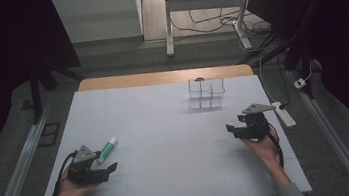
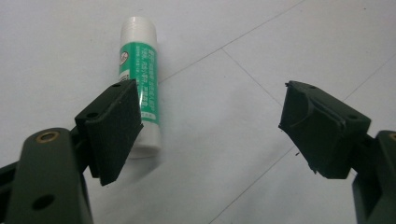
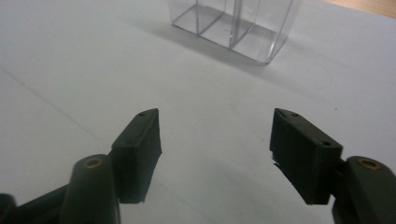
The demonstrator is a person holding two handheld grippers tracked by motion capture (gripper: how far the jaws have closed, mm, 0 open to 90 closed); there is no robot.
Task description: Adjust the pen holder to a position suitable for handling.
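High view: white table surface point(image 1: 166, 129) with a bare wooden strip along its far edge. Left gripper point(image 1: 112, 167) sits at the near left of the table, held in the person's left hand point(image 1: 73, 190), its jaws pointing right. Left gripper view: left gripper point(image 2: 210, 126) released, jaws spread wide with bare table between them, nothing held. Glue stick point(image 1: 107, 149), green label with white cap, lies flat on the table just beyond the left gripper in the high view, its long axis slanting toward the far right. In the left gripper view the glue stick point(image 2: 139, 79) lies beside and partly behind the left-hand jaw, outside the gap; contact with that jaw cannot be told. Right gripper point(image 1: 228, 128) sits at the near right of the table in the right hand point(image 1: 260, 145), jaws pointing left. Right gripper view: right gripper point(image 3: 215, 135) released, jaws wide apart, empty, over bare table. Clear plastic organizer point(image 1: 206, 94) with several open compartments stands toward the far side of the table, right of centre, well apart from both grippers; the right gripper view shows the clear plastic organizer point(image 3: 233, 28) ahead of the jaws, with nothing visible in its compartments.
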